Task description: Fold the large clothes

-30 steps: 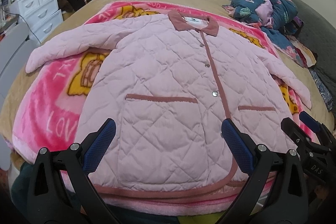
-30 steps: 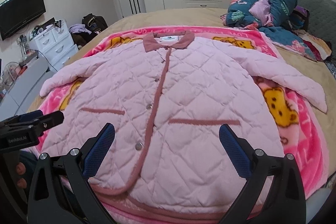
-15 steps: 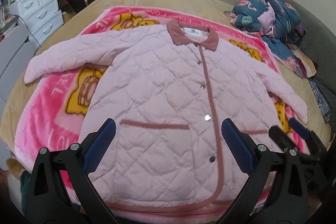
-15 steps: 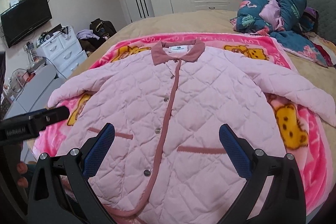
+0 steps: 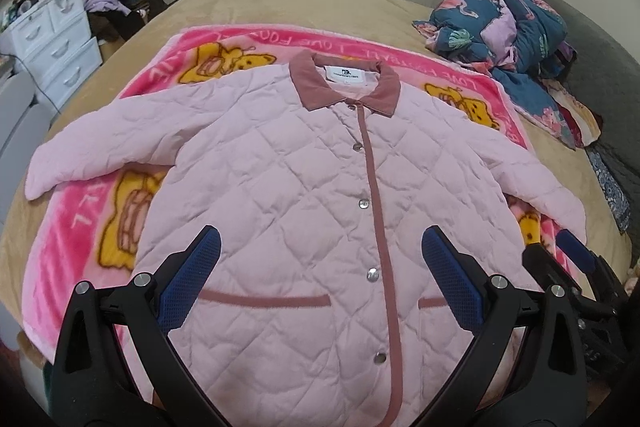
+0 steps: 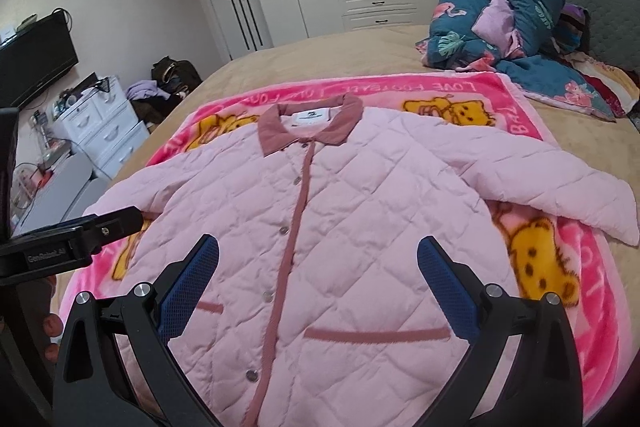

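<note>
**Quilted jacket laid flat on the bed, both hand-held grippers above its hem**

The pink quilted jacket (image 5: pixel 304 195) lies face up and buttoned on a pink cartoon blanket (image 5: pixel 80 227), which covers the near half of the bed (image 5: pixel 280 3). Its dusky-rose collar (image 5: pixel 344 87) points toward the far edge of the bed; the hem lies at the near edge, below my cameras. Both sleeves are spread outward, one toward the left edge and one toward the right. My left hand-held gripper (image 5: pixel 320 283) hangs over the lower front of the jacket, its blue-padded fingers (image 5: pixel 192 279) spread wide and holding nothing. My right hand-held gripper (image 6: pixel 318 287) is likewise spread and empty above the front placket. A heap of blue patterned bedding (image 6: pixel 504 19) sits at the far right corner of the bed.
</note>
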Motion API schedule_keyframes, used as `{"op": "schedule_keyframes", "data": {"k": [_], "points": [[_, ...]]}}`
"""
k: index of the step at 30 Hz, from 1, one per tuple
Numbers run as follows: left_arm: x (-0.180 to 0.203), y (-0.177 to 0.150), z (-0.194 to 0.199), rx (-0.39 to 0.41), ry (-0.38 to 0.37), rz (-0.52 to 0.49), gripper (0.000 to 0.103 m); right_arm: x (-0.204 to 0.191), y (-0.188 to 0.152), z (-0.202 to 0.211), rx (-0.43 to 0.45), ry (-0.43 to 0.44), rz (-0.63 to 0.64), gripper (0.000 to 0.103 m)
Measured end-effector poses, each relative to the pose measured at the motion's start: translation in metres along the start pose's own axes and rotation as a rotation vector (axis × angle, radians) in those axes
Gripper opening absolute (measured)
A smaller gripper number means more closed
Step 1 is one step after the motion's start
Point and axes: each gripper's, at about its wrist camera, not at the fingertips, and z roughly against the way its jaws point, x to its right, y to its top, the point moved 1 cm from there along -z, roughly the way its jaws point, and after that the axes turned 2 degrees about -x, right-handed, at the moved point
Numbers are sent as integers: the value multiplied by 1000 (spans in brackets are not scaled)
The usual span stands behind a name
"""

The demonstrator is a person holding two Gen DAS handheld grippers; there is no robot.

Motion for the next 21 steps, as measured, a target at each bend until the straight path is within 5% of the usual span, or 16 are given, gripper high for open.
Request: {"op": "schedule_keyframes", "data": {"k": [15,21], "points": [[29,58,-44,3,-21,-48,94,68,38,-23,19,-96,-158,99],[36,83,-68,-7,-13,-72,94,114,42,-33,21,-207,-240,99]]}}
